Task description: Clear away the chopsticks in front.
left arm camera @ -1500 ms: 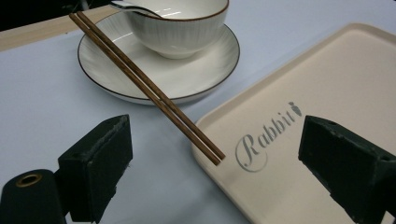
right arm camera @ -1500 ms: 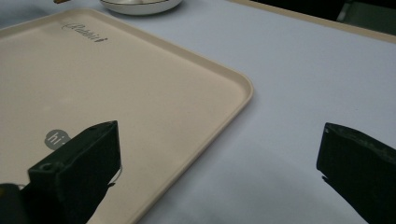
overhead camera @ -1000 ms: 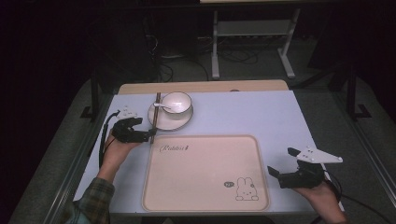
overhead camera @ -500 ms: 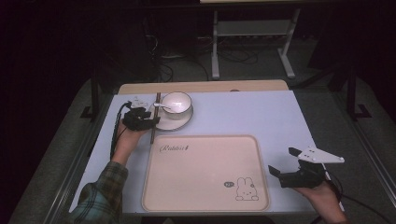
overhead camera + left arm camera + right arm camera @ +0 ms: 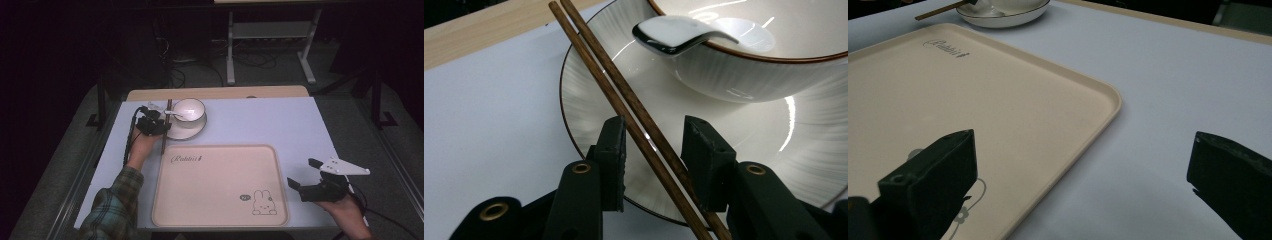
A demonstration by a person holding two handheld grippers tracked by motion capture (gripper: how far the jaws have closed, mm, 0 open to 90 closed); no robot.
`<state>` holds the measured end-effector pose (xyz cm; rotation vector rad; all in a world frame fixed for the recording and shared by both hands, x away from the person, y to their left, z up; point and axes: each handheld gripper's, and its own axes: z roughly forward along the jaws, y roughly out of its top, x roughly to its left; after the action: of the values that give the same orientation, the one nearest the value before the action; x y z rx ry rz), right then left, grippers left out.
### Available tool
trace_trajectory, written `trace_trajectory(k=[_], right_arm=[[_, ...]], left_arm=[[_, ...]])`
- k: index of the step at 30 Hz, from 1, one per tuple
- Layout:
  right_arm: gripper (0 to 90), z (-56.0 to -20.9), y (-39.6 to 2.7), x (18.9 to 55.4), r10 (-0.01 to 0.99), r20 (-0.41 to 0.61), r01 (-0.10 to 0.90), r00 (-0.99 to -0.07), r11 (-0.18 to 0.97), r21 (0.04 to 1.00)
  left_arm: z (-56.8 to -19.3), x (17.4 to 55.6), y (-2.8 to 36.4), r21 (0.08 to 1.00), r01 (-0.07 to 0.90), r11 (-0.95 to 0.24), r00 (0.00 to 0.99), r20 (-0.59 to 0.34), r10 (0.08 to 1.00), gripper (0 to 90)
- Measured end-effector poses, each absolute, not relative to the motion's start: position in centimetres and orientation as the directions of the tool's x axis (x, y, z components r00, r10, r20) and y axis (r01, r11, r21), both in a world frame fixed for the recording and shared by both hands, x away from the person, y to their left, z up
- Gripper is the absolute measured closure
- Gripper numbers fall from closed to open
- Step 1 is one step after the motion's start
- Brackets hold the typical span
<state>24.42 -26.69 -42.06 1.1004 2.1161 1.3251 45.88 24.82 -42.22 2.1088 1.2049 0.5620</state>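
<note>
Where writing can be read at all, it sits on the tray (image 5: pixel 220 185): a cursive word near its far left corner, too small to make out, and a line-drawn rabbit (image 5: pixel 264 202) with a small round mark beside it near the near right corner. In the right gripper view the same cursive word (image 5: pixel 946 47) is blurred, and the rabbit is mostly hidden behind one jaw.

The left gripper (image 5: pixel 654 160) has just been closing its jaws around the chopsticks (image 5: pixel 624 105), which lie between the two pads; a gap shows on either side, so the pads are not yet pressing on them. The chopsticks rest across the left rim of the plate (image 5: pixel 589 80), their far tips over the table and their near ends cut off at the bottom of the left gripper view. A bowl (image 5: pixel 769 55) stands on the plate with a spoon (image 5: pixel 674 35) lying over its rim; both bowl and plate are cut off by the picture edges.

The right gripper (image 5: pixel 306 174) is held just right of the tray, jaws wide apart and holding nothing.

A pale blue-white sheet covers the table (image 5: pixel 280 120), with a wooden strip showing along the far edge. The room beyond is dark; a metal stand and cables are dimly visible on the floor.
</note>
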Motion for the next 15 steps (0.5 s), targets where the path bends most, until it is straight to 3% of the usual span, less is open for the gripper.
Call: trace_trajectory(k=[15], right_arm=[[0.0,-42.1,-26.7,24.4,0.794,0.066,0.410,-0.605,0.240,0.880]], left_arm=[[-42.6,47.6,24.7,0.697,0.610,-0.377,0.472,0.062,0.879,70.5]])
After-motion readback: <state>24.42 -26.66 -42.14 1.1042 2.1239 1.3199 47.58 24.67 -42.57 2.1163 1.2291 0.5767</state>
